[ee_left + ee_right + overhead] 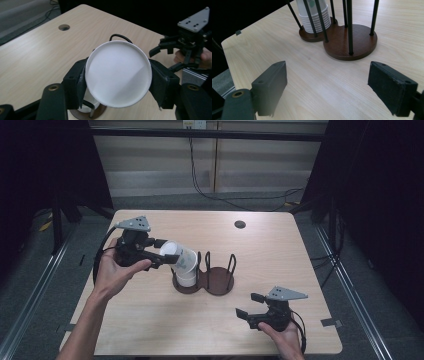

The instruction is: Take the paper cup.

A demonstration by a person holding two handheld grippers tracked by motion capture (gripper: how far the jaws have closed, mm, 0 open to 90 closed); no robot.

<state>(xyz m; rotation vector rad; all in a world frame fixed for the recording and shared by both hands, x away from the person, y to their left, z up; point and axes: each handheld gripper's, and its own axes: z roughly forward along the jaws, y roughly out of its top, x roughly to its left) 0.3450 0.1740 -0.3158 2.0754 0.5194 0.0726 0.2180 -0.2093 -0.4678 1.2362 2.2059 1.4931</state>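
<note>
My left gripper (171, 256) is shut on a white paper cup (181, 257), which lies tilted on its side just above a stack of white cups (187, 279) in the left ring of a dark wooden two-ring holder (218, 283). In the left gripper view the cup's round bottom (118, 73) faces the camera, clamped between both pads. My right gripper (247, 306) hovers low near the table's front right, open, with nothing between its fingers. In the right gripper view, the cup stack (314, 17) and the holder base (359, 42) stand ahead of my right gripper (327, 87).
The light wooden table (150, 320) has a round cable hole (240, 224) near its far edge. The holder's right ring holds no cups, and thin black rods rise from both rings. Dark curtains and floor cables surround the table.
</note>
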